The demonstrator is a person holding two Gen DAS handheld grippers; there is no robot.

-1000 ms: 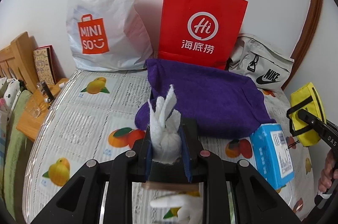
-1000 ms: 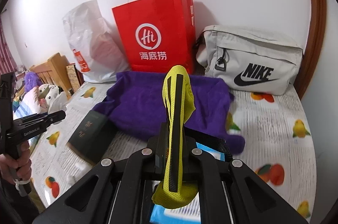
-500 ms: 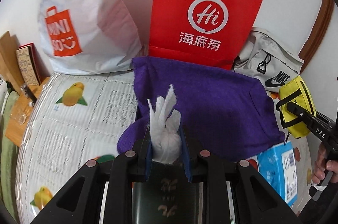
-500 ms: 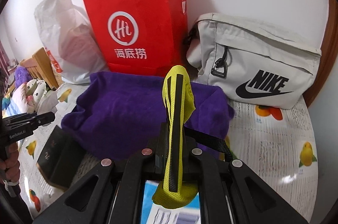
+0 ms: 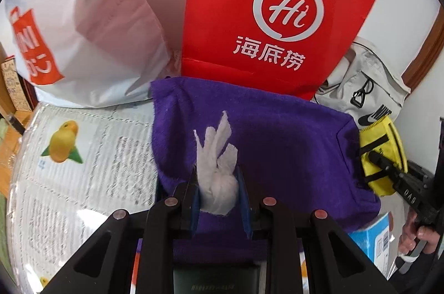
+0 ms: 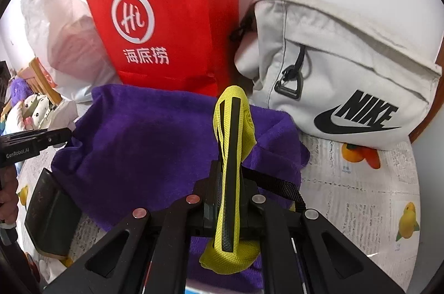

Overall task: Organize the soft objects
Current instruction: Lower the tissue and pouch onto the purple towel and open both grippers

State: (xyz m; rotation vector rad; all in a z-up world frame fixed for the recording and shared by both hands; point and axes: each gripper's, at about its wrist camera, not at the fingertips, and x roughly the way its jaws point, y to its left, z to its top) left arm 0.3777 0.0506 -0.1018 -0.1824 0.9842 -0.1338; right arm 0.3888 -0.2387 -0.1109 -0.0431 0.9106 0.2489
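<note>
My left gripper (image 5: 217,183) is shut on a crumpled white tissue (image 5: 217,171) and holds it over the purple towel (image 5: 277,155). My right gripper (image 6: 229,199) is shut on a yellow mesh pouch (image 6: 233,133) with black straps, held upright above the towel's right part (image 6: 138,149). The pouch and the right gripper also show at the right of the left wrist view (image 5: 380,152). The left gripper shows at the left edge of the right wrist view (image 6: 33,141).
A red paper bag (image 5: 263,16), a white Miniso plastic bag (image 5: 69,30) and a grey Nike bag (image 6: 347,77) stand against the wall behind the towel. A dark booklet (image 6: 50,219) and a blue box (image 5: 371,241) lie on the fruit-print table cover (image 5: 83,155).
Both grippers have moved forward toward the wall with their loads. The bags look larger and the towel now lies right under both grippers.
</note>
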